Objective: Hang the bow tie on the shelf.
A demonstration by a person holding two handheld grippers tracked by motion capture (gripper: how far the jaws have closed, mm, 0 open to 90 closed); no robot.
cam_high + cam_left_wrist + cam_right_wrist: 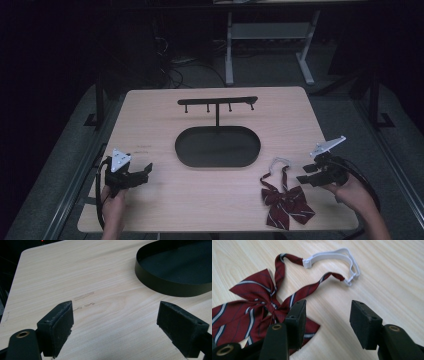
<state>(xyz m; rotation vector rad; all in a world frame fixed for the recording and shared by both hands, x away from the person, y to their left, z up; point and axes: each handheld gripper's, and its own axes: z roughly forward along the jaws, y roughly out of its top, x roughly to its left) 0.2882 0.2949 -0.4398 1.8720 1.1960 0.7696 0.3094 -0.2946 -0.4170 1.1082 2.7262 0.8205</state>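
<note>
We are looking down on a light wooden tabletop (150,120) where a black oval tray (217,146) is sitting near the middle, with a thin post rising from its far edge to a black hook bar (217,101) carrying four small pegs. A dark red striped bow tie (286,200) is lying near the front right of the tabletop, its white strap (281,161) looping away toward the tray.

We are seeing the left gripper (145,170) resting low at the front left, held in the left hand (114,205); its jaws are standing wide apart over bare wood, and in the left gripper view the tray's wall (160,285) is showing ahead and to the right of them.

The right gripper (305,178) is hovering just beside the bow tie, held in the right hand (350,192). In the right gripper view its jaws are parted with nothing between them, the left one overlapping the bow tie's (257,302) knot area, the white strap (337,255) curving beyond
</note>
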